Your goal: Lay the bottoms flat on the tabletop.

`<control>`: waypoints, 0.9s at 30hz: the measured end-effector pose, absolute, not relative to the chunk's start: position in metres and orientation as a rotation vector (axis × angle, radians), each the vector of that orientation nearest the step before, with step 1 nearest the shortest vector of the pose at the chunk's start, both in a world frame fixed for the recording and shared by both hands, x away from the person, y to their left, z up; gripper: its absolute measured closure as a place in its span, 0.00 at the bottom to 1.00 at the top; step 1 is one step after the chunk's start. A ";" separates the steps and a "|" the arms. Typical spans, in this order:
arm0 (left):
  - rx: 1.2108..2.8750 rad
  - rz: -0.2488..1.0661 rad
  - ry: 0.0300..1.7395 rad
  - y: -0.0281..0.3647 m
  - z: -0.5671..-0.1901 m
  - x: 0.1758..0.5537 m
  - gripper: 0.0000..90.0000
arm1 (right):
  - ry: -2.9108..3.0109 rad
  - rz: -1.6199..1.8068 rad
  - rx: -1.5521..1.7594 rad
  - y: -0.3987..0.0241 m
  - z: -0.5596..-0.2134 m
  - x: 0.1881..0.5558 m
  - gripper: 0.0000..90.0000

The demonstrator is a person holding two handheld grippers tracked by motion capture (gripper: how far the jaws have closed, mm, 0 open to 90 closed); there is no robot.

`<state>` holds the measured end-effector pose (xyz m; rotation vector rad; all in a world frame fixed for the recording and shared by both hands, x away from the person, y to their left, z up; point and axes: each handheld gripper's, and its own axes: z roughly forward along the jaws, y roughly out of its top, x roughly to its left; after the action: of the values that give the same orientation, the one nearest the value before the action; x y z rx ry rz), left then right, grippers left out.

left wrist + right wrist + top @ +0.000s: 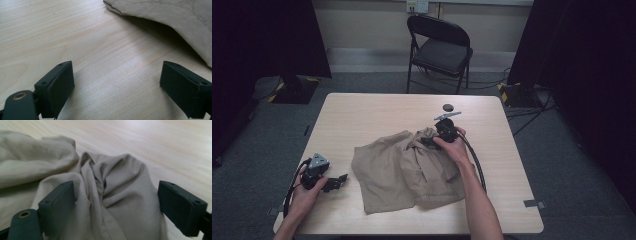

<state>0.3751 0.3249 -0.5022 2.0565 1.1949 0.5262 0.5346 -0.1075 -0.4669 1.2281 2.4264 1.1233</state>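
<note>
Right claw (116, 206) straddles bunched beige cloth (110, 195); left claw (117, 90) frames bare table (62, 37).

Left tool (117, 90) (jaws wide apart) faces cloth (175, 22) edge.

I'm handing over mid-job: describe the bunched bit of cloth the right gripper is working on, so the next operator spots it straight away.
Start from the light wooden table and find the tan garment lying crumpled at its middle. At the garment's far right corner the cloth rises into a gathered peak, with the right gripper standing open around it. Unlike the flatter cloth nearby, this bit is puckered into deep folds.
</note>
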 end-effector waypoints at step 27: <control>2.056 0.527 1.195 0.325 -0.502 0.375 0.13 | 2.380 1.254 1.082 -0.131 -0.430 0.479 0.87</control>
<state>0.3750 0.3248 -0.5022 2.0555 1.1955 0.5267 0.4787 -0.1305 -0.4304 1.0824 2.3804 1.2538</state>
